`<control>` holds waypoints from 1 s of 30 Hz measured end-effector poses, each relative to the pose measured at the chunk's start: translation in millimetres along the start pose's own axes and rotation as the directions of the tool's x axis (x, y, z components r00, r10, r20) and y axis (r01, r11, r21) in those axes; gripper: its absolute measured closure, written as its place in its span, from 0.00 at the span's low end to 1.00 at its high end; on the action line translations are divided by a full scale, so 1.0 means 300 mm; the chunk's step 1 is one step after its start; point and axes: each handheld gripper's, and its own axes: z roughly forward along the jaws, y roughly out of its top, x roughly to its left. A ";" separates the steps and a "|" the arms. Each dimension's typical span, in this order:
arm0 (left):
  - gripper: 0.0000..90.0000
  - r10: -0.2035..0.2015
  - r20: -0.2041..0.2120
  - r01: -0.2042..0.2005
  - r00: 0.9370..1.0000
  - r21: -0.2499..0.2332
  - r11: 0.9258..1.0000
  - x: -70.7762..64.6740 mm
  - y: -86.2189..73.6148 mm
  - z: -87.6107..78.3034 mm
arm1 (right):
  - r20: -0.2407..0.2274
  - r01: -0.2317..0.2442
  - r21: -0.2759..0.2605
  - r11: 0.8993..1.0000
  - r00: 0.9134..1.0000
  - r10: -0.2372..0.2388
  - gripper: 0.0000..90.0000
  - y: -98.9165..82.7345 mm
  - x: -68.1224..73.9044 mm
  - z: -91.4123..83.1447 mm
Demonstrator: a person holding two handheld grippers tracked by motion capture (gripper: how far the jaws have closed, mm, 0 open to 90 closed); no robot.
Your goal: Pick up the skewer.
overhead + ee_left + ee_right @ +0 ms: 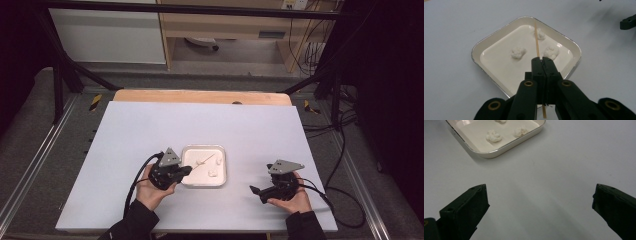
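Note:
A thin wooden stick is pinched between the jaws of my left gripper, which is shut on it. The stick runs forward over a white square tray and its far end lies by a white lump. Two more white lumps lie in the tray. In the high view the left gripper is at the tray's left edge. My right gripper hovers over the table right of the tray. Its jaws stand wide open with nothing between them.
The tray sits near the middle of a white table top. A wooden strip runs along the far edge. Cables trail off the table's right side. A black frame surrounds the table.

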 end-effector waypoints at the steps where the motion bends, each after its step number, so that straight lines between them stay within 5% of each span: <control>1: 0.99 0.007 0.005 -0.007 1.000 0.003 1.000 0.000 0.001 0.001 | 0.000 0.009 0.001 1.000 1.000 -0.009 0.01 0.006 0.006 -0.001; 18: 0.99 0.070 0.075 -0.072 0.995 0.027 0.997 -0.041 0.045 0.045 | 0.025 0.194 0.033 0.980 0.981 -0.195 0.05 0.101 0.081 0.022; 30: 0.99 0.122 0.123 -0.127 0.985 0.036 0.991 -0.101 0.096 0.085 | 0.036 0.333 0.043 0.942 0.942 -0.334 0.11 0.150 0.115 0.030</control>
